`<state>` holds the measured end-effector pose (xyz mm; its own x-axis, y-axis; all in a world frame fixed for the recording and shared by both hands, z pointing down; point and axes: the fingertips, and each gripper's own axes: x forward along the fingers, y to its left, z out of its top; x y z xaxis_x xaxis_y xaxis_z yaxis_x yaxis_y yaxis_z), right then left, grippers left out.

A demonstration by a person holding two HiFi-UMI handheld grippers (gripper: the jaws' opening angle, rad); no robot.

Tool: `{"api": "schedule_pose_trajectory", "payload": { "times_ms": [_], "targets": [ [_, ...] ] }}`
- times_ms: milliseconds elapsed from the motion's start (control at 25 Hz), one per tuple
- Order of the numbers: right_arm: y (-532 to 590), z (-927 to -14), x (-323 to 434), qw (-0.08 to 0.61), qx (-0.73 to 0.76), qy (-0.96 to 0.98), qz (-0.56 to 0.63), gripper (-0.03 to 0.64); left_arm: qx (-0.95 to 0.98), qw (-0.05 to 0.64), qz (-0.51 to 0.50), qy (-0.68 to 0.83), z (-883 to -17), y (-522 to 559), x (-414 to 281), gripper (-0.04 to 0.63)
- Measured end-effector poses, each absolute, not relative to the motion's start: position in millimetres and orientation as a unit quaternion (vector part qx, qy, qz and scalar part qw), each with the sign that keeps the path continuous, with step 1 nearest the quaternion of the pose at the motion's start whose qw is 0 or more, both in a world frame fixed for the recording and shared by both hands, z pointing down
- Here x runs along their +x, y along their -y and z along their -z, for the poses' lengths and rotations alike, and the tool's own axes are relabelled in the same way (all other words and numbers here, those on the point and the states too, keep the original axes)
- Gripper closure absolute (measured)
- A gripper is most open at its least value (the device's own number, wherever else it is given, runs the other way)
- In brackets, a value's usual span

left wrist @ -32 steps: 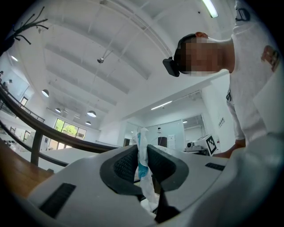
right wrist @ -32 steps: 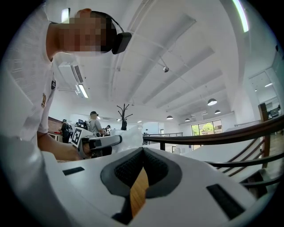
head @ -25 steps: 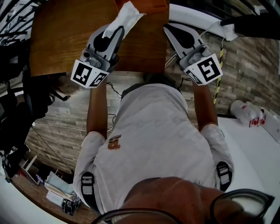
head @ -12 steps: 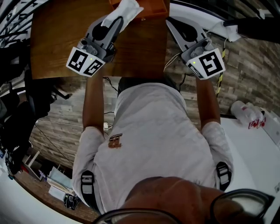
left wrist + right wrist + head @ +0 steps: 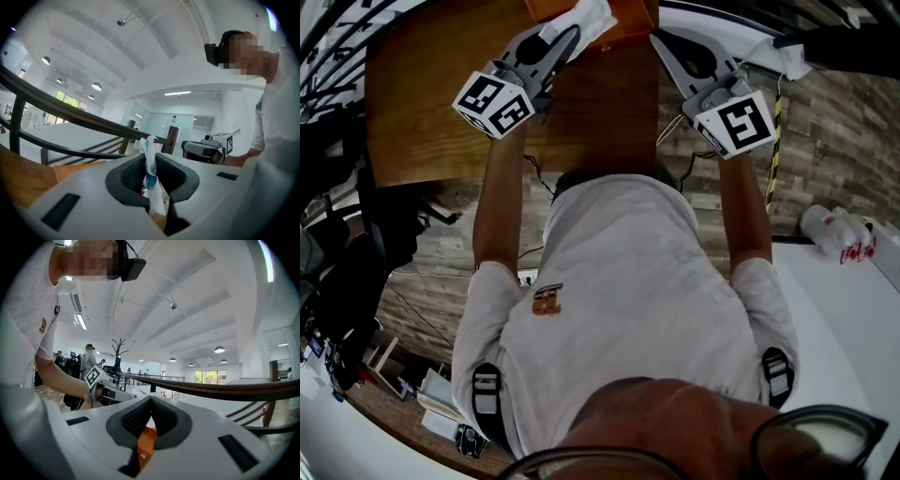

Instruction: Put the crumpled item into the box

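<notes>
My left gripper (image 5: 150, 161) is clamped on the crumpled item (image 5: 151, 176); item white, upright. My right gripper (image 5: 151, 404) pinches the orange box (image 5: 146, 442) wall.

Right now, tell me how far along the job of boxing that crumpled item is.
Done: the pickup. The left gripper has its jaws clamped on the crumpled white paper.
In hand: the head view shows the paper held at the rim of the orange box, while the right gripper is shut on the box's edge, apparently steadying it.
Left: carry the paper over the opening and release it inside.
</notes>
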<state>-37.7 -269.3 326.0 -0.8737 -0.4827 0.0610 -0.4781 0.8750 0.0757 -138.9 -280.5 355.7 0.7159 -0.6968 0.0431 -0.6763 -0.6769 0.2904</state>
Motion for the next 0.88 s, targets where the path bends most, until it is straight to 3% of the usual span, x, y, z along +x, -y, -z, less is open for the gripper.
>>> {"api": "schedule_pose_trajectory", "payload": {
  "times_ms": [880],
  "targets": [
    [294,-379,-29,0.091,0.280,0.956,-0.001,0.584,0.889,0.272,-0.068,0.363,-455,355,-118,0.520]
  ]
}}
